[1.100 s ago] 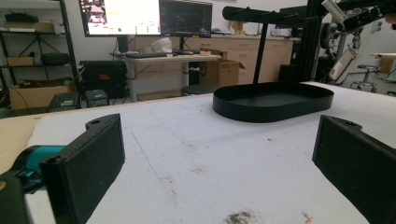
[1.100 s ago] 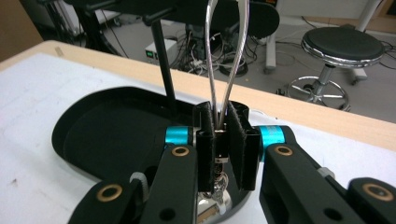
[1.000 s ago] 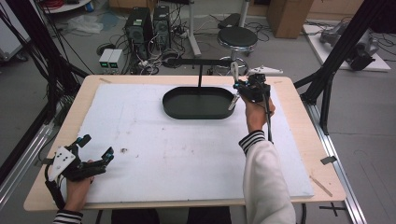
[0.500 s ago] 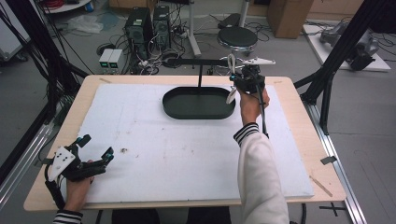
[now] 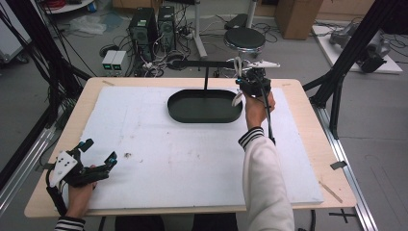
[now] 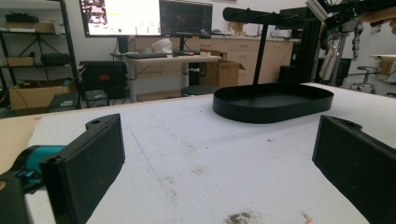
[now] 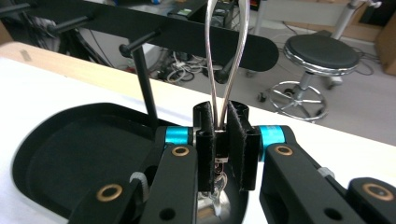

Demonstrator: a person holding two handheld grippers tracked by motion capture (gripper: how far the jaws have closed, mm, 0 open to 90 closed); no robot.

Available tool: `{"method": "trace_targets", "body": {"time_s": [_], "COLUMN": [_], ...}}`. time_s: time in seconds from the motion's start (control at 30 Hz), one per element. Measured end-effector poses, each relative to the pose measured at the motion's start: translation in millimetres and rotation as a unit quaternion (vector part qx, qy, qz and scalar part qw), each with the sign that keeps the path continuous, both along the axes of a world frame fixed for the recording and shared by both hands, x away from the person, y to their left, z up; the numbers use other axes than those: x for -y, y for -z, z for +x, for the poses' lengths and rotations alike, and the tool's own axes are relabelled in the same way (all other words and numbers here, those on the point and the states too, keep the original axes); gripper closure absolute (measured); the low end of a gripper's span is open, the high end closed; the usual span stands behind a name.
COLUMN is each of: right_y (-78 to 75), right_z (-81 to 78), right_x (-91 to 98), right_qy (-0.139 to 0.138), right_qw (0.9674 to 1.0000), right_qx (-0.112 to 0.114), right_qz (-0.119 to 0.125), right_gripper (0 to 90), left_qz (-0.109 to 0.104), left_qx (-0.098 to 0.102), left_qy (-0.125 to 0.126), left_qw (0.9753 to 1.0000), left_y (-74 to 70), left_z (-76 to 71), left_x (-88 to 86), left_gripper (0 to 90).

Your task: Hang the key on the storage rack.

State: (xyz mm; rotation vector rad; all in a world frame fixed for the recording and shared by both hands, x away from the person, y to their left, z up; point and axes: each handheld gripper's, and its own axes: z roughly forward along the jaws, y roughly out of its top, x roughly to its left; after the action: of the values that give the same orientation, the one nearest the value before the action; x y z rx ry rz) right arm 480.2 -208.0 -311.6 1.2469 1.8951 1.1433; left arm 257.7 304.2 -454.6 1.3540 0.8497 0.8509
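Your right gripper [image 5: 239, 82] is up at the far edge of the table, jaws pinched tight on a thin silver loop [image 7: 225, 60]. In the right gripper view the wire rises between the pads in a narrow arch, and its top runs out past the frame. A shiny metal piece hangs below the jaws; what it is, I cannot tell. Right behind the loop sits the rack bar [image 7: 187, 35], black, with short pegs [image 7: 140, 42] sticking out toward you. One peg end sits inside the loop's arch. The rack post [image 7: 144, 84] stands just left of your jaws, rising from the black oval tray [image 5: 204, 107].

Your left gripper [image 5: 98, 159] rests low at the near left corner, jaws spread wide with nothing between them. In the left gripper view the two black pads [image 6: 88, 163] frame bare mat, and the tray [image 6: 273, 102] lies well ahead.

The white mat [image 5: 183, 154] covers most of the wooden table [image 5: 312, 149], marked with faint scuffs and a small dark smudge [image 5: 128, 155] near your left gripper. Beyond the far edge: a black stool [image 5: 244, 38], computer towers [image 5: 153, 24] and tangled cables on the floor. Black frame struts [image 5: 356, 43] flank both sides.
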Motion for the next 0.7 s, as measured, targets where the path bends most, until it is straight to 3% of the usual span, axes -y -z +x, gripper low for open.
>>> {"method": "trace_targets", "body": {"time_s": [0.37,0.7], "right_y": [7.7,18.1], "right_z": [-6.9,-0.8], "right_x": [5.2,0.9], "right_qy": [0.004,0.003], "right_qw": [1.0000,0.9999], "right_qx": [-0.008,-0.017], "right_qz": [0.000,0.003], "right_gripper": [81.9,81.9], "left_qz": [0.002,0.001], "left_qx": [0.001,0.002], "left_qy": [0.000,0.000], "left_qw": [1.0000,1.0000], "left_y": [0.0,0.1], "left_z": [-0.3,-0.2], "left_x": [0.1,0.0], "left_gripper": [2.8,2.8]}}
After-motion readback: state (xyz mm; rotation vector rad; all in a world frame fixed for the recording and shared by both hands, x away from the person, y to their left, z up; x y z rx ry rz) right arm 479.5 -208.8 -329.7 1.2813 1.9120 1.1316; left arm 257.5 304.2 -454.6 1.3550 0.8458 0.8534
